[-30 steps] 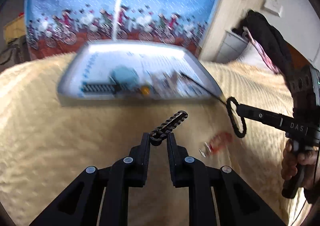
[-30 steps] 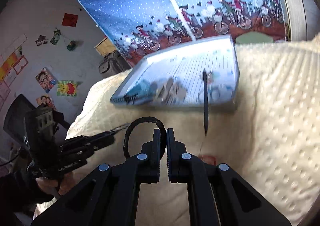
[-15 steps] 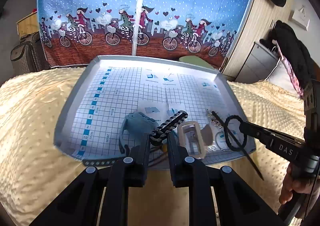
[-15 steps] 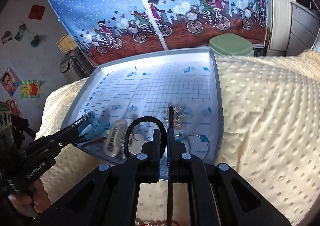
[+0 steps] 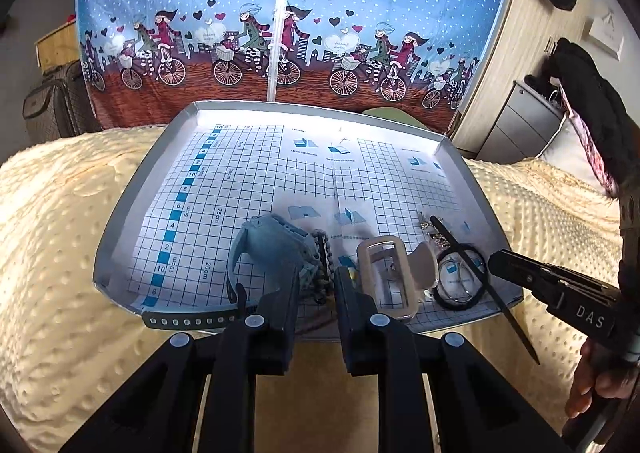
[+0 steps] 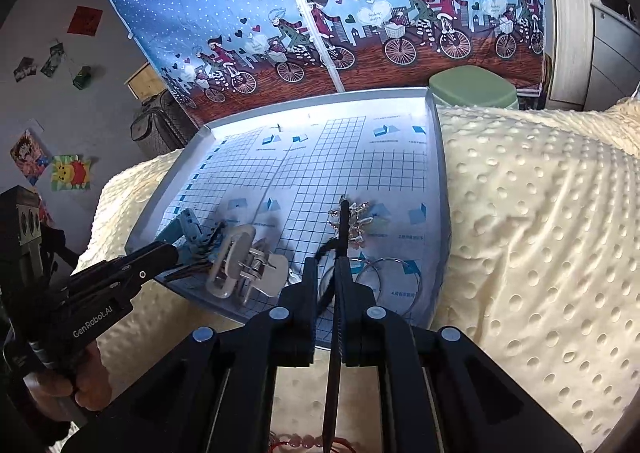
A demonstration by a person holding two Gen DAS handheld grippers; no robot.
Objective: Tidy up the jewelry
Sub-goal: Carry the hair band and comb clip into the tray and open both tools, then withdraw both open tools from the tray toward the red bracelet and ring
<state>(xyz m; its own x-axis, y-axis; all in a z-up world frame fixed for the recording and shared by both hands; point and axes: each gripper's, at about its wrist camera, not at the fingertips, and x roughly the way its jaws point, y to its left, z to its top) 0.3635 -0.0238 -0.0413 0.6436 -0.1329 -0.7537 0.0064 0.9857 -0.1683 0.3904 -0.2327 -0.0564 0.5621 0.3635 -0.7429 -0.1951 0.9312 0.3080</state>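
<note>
A grid-printed tray (image 5: 120, 221) lies on a cream blanket. My left gripper (image 5: 318, 277) is shut on a black braided bracelet (image 5: 322, 253), which tips down onto the tray floor beside a blue-grey watch (image 5: 272, 245). My right gripper (image 6: 327, 265) is shut on a black hair tie (image 5: 460, 277); its loop rests on the tray over silver hoop earrings (image 6: 384, 277). A cream claw clip (image 5: 384, 273) lies between the two grippers. A black hair stick (image 6: 343, 229) crosses a silver chain (image 6: 356, 221) and juts past the tray's near rim under the right gripper.
A red bead bracelet (image 6: 296, 441) lies on the blanket (image 6: 540, 233) below the right gripper. A blue curtain with cyclists (image 5: 280, 13) hangs behind the tray. A green stool (image 6: 472, 87) and grey drawers (image 5: 520, 121) stand beyond the bed. A hand (image 5: 592, 385) holds the right gripper.
Both grippers moved forward and down over the tray's near end. The braided bracelet and the hair tie, held up in the air before, now touch the tray floor.
</note>
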